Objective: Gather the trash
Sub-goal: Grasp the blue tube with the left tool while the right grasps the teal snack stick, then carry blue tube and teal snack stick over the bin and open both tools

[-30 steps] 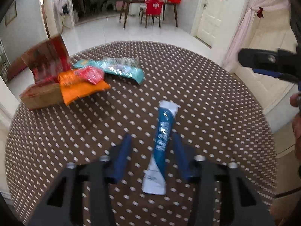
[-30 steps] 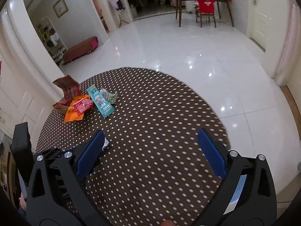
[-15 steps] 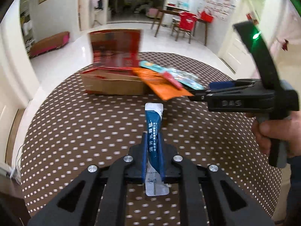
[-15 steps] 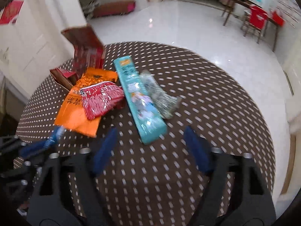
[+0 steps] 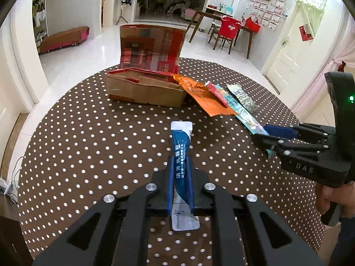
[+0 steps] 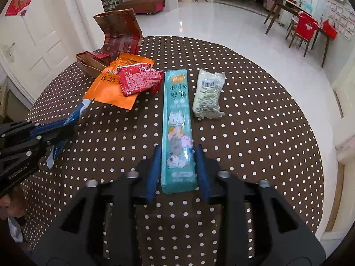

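Observation:
My left gripper (image 5: 180,161) is shut on a blue and white sachet (image 5: 180,155), held above the table and pointing at an open cardboard box (image 5: 145,88). The sachet also shows in the right wrist view (image 6: 73,116). My right gripper (image 6: 176,155) has its blue fingers on both sides of the near end of a long teal wrapper (image 6: 176,124) that lies flat on the table; whether they press it I cannot tell. An orange packet (image 6: 115,86), a red packet (image 6: 138,79) and a pale crumpled wrapper (image 6: 209,94) lie beyond it.
The round table (image 6: 255,144) has a brown cloth with white dots. The box (image 6: 93,61) stands at its far left edge with its flap (image 6: 119,33) upright. The left gripper's body (image 6: 24,139) is at the left in the right wrist view.
My left gripper closed on the blue sachet and lifted it, turning toward the box. My right gripper moved in over the teal wrapper and narrowed its fingers around the near end.

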`<move>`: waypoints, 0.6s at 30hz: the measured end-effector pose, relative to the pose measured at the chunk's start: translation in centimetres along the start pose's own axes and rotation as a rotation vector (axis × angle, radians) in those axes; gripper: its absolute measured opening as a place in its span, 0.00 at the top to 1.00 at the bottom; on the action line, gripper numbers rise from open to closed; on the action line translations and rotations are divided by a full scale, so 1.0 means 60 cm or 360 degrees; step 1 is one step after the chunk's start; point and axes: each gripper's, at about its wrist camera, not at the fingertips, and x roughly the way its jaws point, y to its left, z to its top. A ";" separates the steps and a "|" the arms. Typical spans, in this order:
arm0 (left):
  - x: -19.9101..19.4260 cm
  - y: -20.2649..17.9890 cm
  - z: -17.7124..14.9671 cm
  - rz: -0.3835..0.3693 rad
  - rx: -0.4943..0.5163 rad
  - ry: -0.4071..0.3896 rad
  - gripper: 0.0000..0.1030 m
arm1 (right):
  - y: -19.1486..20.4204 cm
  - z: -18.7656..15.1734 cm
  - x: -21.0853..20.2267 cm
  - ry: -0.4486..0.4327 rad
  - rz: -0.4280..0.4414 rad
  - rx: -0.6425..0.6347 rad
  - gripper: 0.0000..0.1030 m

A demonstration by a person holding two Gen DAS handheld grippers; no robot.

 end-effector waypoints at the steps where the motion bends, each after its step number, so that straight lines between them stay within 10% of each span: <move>1: 0.004 -0.004 0.004 -0.0002 -0.0002 -0.0003 0.90 | -0.003 0.002 0.000 -0.0009 -0.0026 -0.0001 0.44; 5: -0.014 -0.009 0.002 -0.0004 -0.0030 -0.0032 0.90 | -0.002 0.029 0.024 -0.0043 -0.0030 -0.0007 0.52; 7: -0.030 -0.006 -0.003 0.0009 -0.0041 -0.0049 0.90 | 0.012 0.042 0.029 -0.0065 -0.0062 -0.0063 0.74; 18: -0.120 -0.017 -0.031 0.0044 -0.0055 -0.0161 0.90 | -0.023 -0.029 -0.051 -0.0109 0.0239 0.0168 0.74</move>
